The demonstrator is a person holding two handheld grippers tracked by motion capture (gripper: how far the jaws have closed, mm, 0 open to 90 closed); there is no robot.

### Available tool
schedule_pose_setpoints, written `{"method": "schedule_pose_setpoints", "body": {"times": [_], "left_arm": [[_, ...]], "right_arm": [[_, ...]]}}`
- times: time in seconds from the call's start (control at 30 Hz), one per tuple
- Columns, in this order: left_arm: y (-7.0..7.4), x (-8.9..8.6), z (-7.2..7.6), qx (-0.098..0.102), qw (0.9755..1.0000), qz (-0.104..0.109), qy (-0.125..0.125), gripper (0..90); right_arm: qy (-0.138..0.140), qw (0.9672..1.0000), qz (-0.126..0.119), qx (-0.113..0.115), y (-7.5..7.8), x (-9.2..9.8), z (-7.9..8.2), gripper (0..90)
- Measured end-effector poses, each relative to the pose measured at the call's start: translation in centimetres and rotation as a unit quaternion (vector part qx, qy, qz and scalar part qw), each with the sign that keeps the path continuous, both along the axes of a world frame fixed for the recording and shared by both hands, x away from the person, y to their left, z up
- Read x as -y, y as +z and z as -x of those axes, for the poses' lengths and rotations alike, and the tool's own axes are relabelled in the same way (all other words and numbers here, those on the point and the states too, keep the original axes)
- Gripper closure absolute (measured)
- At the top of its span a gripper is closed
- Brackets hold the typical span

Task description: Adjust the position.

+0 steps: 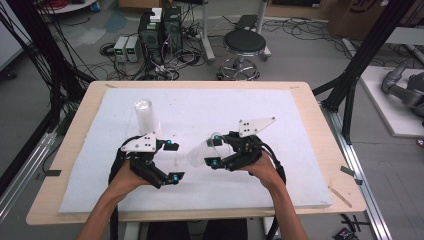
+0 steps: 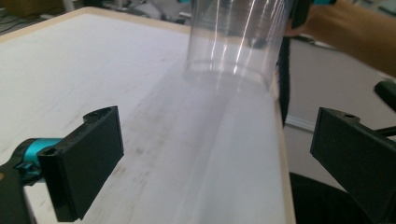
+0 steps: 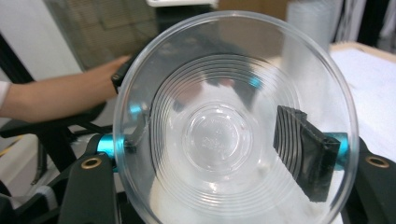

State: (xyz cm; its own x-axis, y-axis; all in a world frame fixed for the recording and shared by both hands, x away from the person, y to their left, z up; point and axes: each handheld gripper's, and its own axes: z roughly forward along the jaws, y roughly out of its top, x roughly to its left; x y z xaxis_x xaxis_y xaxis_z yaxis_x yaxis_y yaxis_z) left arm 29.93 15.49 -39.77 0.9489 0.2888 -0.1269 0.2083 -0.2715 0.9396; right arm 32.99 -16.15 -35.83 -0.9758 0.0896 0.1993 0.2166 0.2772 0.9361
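right gripper (image 1: pixel 216 151) is clamped on a clear cup (image 1: pixel 200 152) lying sideways over the tabletop (image 1: pixel 300 150). left gripper (image 1: pixel 171 161), jaws apart, sits just beside an upright stack (image 1: pixel 146 117).

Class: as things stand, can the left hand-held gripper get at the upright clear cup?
Probably yes: the left hand-held gripper is open, the upright clear cup stands just ahead of it, and nothing lies between them.
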Motion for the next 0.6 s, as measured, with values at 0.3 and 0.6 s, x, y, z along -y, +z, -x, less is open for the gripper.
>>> {"method": "schedule_pose_setpoints", "body": {"times": [0.3, 0.6], "left_arm": [[-2.1, -3.4, 0.7, -0.008, 0.996, -0.024, 0.086, 2.6], [-3.8, -5.6, 1.6, 0.01, 0.9862, -0.043, 0.16, 2.6]], "right_arm": [[-0.05, 0.9971, 0.054, -0.019, 0.0, 0.8, -0.9, 33.0], [-0.105, 0.9853, 0.131, -0.032, 0.8, 1.0, -2.0, 33.1]]}}
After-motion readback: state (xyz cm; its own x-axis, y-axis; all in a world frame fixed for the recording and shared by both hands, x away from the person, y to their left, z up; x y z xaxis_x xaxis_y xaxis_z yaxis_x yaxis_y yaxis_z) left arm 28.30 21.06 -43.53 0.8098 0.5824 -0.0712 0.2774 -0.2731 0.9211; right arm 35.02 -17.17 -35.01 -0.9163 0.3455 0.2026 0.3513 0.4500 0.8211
